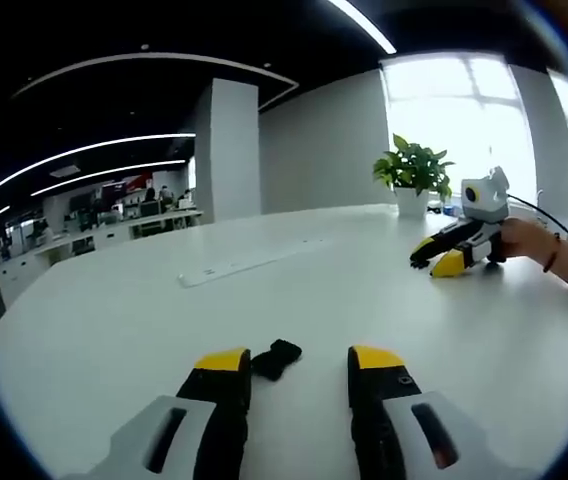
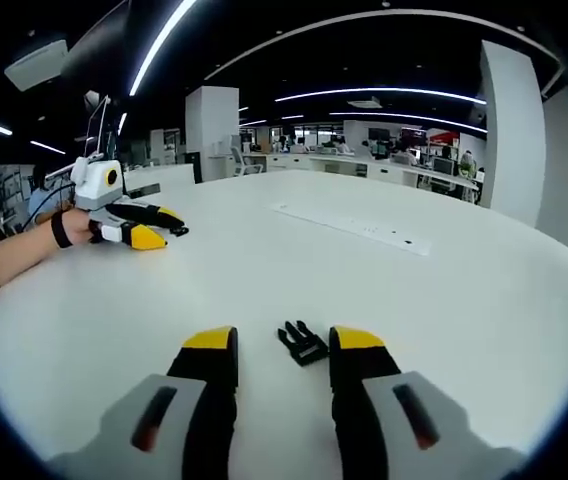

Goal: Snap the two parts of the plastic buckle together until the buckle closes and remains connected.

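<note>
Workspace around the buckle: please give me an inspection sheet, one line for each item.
Surface: white table, large, rounded edge.
Job's things: two black buckle parts, apart; one buckle part before the left claw, prong part between the right claw tips.
Clutter: white strip lying flat.
Grippers: both open, holding nothing.
Cables: black cable behind the right claw.
Surroundings: potted plant, window, pillar, office desks.

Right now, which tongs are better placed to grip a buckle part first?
Probably the right tongs: open, the pronged buckle part lies between their tips. The left tongs have the other part against one jaw.
</note>
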Demonstrator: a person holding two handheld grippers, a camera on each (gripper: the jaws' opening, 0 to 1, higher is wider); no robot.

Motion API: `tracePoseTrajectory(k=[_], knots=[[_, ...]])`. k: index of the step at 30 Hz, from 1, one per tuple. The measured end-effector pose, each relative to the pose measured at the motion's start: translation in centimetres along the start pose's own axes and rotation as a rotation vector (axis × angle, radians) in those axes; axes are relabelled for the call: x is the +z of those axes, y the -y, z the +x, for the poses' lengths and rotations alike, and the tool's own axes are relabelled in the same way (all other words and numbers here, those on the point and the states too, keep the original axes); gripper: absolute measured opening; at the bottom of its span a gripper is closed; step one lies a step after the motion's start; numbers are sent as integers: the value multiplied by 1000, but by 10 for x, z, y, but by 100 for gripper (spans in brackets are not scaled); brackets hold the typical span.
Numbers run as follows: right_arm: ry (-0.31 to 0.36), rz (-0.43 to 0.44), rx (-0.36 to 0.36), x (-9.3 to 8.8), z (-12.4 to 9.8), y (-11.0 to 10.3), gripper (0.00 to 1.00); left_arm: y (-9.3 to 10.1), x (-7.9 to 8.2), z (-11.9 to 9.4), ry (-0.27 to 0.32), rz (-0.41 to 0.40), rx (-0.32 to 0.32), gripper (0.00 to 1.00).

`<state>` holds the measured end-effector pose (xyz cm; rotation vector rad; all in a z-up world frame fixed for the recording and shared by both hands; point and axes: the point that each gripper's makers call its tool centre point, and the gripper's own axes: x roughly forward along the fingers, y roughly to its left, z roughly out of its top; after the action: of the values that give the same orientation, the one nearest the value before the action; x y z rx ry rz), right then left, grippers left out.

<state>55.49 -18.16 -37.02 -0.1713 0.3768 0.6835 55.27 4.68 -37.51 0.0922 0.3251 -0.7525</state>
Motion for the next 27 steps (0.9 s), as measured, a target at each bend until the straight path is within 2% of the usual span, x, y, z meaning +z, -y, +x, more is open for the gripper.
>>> tracePoseTrajectory(k=[10, 12, 22, 27], knots=[[11, -4, 1, -2, -1, 0, 35, 2, 0, 1, -7, -5, -15, 33], [21, -9, 7, -3, -2, -2, 32, 1, 0, 2, -4, -1, -9, 29], [38, -6, 3, -2, -3, -1, 29, -7, 1, 3, -7, -31, 23, 28], [44, -6, -6, -2, -3, 0, 27, -2, -1, 2, -7, -28, 20, 26]])
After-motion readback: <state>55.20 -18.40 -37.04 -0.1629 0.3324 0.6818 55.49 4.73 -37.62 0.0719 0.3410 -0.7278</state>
